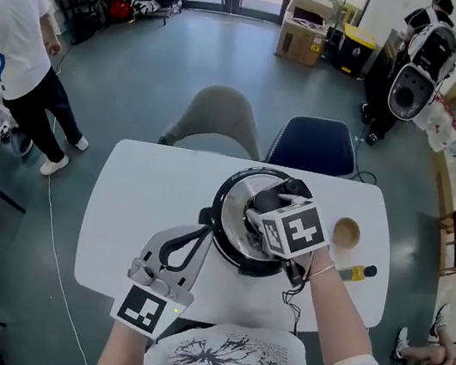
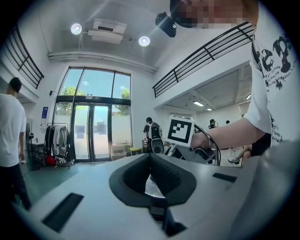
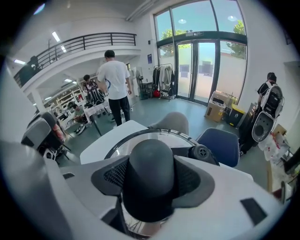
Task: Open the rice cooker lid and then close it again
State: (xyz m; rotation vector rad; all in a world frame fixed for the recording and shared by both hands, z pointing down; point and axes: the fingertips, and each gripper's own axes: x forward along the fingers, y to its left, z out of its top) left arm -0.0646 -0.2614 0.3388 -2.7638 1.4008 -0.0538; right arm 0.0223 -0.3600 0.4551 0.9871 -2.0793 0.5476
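Observation:
The rice cooker (image 1: 229, 188) stands in the middle of the white table (image 1: 132, 204), its round silver lid (image 1: 248, 191) lying on it. My right gripper (image 1: 269, 207) comes down from above and is shut on the lid's dark knob (image 3: 150, 171), with a pad pressed on each side. The lid's rim (image 3: 140, 136) and its steam vent (image 3: 201, 152) show behind the knob. My left gripper (image 1: 204, 220) lies level on the table, its tips at the cooker's left side handle (image 1: 204, 213). In the left gripper view the left gripper (image 2: 150, 161) has its pads together, nothing seen between them.
A wooden bowl (image 1: 346, 233) and a yellow-and-black tool (image 1: 357, 272) lie at the table's right. A black cable (image 1: 290, 300) runs off the front edge. A grey chair (image 1: 218, 119) and a blue chair (image 1: 313, 144) stand behind the table. A person (image 1: 19, 53) stands at far left.

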